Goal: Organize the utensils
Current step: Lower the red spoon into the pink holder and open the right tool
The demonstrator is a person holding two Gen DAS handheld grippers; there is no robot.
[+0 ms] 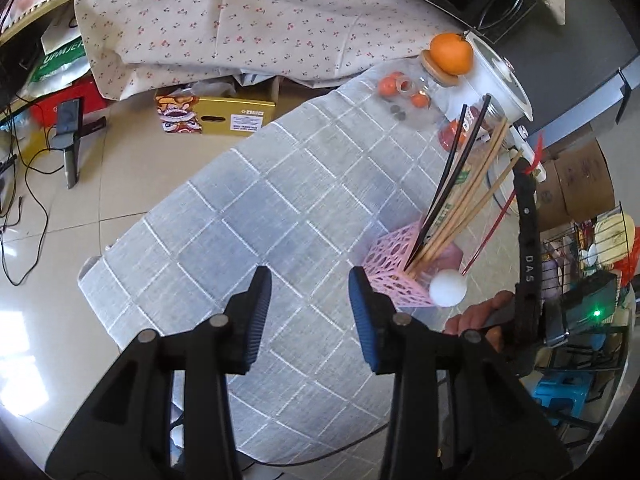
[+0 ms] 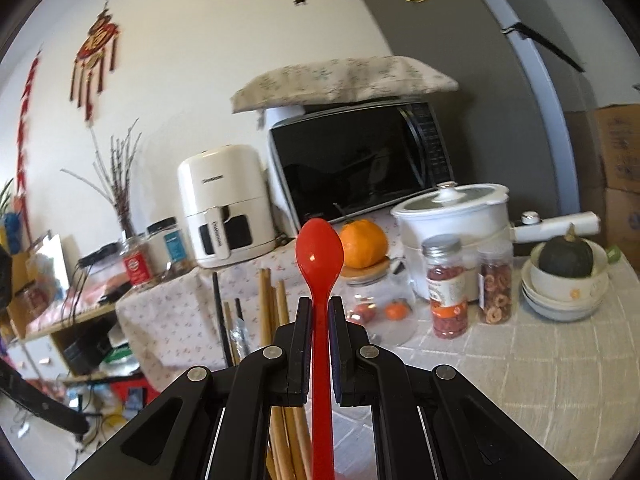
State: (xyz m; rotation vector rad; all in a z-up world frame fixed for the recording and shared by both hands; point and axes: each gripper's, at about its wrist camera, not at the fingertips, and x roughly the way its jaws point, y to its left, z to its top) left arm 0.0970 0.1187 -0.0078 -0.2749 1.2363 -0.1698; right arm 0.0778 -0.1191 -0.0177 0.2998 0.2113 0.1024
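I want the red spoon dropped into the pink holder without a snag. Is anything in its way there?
The holder is already crowded: chopsticks lean out of it, and a white ball sits by its near corner. The right gripper holds the red spoon just behind those sticks, so it must slip between them.

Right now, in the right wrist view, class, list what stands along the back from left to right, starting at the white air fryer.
air fryer → red spoon → orange → white pot → dark squash in stacked bowls

Tiled floor (image 1: 120,168), white wall (image 2: 192,60), microwave (image 2: 352,160)
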